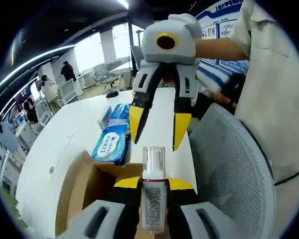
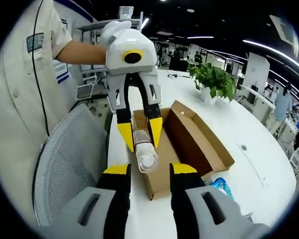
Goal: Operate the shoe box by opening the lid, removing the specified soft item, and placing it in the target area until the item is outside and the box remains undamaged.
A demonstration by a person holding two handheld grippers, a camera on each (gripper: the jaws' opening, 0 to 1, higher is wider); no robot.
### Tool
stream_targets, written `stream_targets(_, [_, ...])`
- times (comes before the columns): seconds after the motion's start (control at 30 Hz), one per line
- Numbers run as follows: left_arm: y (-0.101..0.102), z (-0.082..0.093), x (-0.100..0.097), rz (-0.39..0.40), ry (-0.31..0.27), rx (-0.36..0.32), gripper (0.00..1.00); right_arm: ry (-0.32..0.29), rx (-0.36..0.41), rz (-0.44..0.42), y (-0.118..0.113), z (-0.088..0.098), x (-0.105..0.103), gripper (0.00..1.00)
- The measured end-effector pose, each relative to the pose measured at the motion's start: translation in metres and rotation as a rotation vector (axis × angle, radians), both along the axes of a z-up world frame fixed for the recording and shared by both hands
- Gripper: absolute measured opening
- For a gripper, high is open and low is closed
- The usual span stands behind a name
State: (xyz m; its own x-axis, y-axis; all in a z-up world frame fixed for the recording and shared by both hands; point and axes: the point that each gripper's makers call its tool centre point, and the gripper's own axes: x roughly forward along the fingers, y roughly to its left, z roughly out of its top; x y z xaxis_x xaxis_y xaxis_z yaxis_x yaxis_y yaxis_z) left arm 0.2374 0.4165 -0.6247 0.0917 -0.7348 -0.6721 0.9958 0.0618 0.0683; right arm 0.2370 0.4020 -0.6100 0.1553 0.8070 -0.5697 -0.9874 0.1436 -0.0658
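Note:
A clear pump bottle [image 1: 153, 199] with a white cap stands upright between the yellow tips of my left gripper [image 1: 153, 183], which is shut on it. In the right gripper view the same bottle [image 2: 144, 149] points toward the camera, held by the left gripper [image 2: 142, 142] above the near end of the open brown shoe box [image 2: 199, 139]. My right gripper [image 2: 149, 169] is open, its jaws spread just short of the bottle. From the left gripper view, the right gripper [image 1: 156, 142] hangs open just above the bottle's cap. The box [image 1: 79, 184] lies below and to the left.
Blue tissue packs [image 1: 111, 143] lie on the white table [image 1: 65, 144] beyond the box. A grey mesh chair [image 1: 229, 164] stands at the table's edge, beside a person in beige. A potted plant [image 2: 214, 79] sits farther along the table.

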Motion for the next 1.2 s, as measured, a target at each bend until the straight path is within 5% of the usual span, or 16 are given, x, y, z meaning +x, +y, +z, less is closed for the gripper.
stream_targets(1.0, [-0.014, 0.014, -0.008, -0.074, -0.085, -0.069, 0.19, -0.008, -0.057, 0.026, 0.007, 0.009, -0.008, 0.16])
stream_targets(1.2, [-0.013, 0.021, 0.0, -0.01, -0.069, -0.099, 0.33, -0.033, -0.081, 0.033, 0.004, 0.021, 0.001, 0.16])
